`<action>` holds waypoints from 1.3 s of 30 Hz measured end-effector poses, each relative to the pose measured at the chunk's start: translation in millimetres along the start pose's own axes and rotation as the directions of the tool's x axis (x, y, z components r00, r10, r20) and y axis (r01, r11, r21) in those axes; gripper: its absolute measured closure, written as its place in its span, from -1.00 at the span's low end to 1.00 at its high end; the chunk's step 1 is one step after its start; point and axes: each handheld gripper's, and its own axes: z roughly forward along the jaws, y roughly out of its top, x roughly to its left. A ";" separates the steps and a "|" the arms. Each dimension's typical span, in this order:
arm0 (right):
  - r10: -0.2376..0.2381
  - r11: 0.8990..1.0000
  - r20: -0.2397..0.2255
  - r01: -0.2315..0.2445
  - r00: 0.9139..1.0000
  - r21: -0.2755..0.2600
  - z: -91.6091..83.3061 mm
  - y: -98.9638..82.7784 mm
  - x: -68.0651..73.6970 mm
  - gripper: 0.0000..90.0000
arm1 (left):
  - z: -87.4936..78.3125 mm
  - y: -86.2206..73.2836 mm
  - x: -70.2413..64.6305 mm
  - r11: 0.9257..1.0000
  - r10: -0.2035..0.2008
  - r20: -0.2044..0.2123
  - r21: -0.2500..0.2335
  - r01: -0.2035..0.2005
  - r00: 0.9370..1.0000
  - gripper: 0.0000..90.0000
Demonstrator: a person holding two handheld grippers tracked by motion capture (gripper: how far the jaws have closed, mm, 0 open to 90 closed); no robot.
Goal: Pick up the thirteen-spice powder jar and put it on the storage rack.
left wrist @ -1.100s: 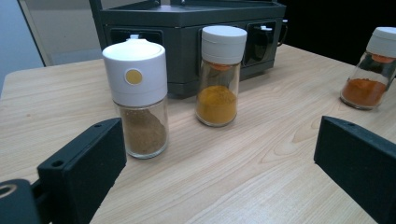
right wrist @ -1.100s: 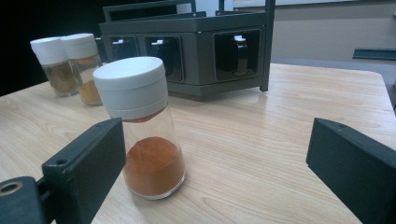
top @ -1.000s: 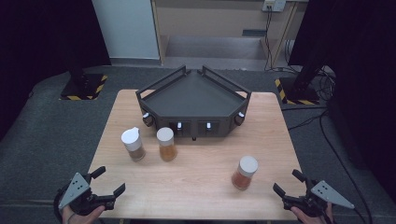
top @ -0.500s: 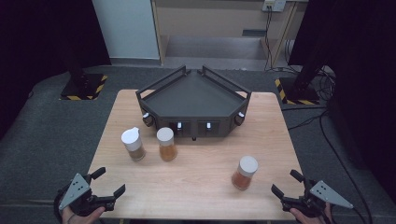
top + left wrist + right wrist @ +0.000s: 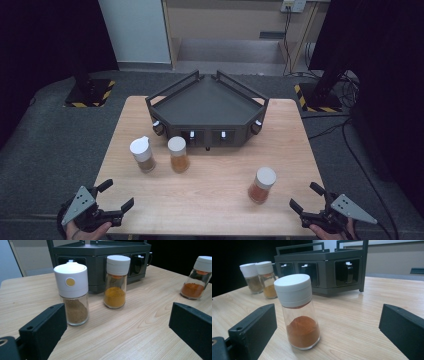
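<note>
The left gripper [image 5: 116, 196] sits at the near left corner of the table [image 5: 215, 200], held low in a hand, jaws spread wide and empty, aimed toward the brown spice jar [image 5: 71, 292] and the yellow spice jar [image 5: 116, 281]. Both jars stand upright just in front of the dark rack [image 5: 207, 102]. The right gripper [image 5: 307, 196] sits at the near right corner, held low and level; its jaws have just been opening and now stand wide with nothing between the pads. The orange spice jar [image 5: 298, 311] stands upright just ahead of its left jaw, untouched.
</note>
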 end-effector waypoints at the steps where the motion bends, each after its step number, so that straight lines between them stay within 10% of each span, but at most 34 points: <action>1: 0.003 1.000 -0.002 -0.003 1.000 0.002 0.4 0.1 -0.3 -0.96 | 0.3 0.2 -0.1 1.000 0.001 0.001 0.002 -0.001 1.000 -0.99; 15: 0.006 1.000 -0.006 -0.006 1.000 0.003 -0.8 -0.4 -0.3 -0.95 | -6.6 3.8 -0.2 1.000 -0.008 0.033 -0.007 0.008 0.999 -0.99; 39: 0.009 1.000 -0.016 -0.009 1.000 0.007 -0.6 -0.2 -0.4 -0.93 | -34.4 103.1 10.9 0.992 0.086 0.066 0.089 -0.092 0.994 -0.99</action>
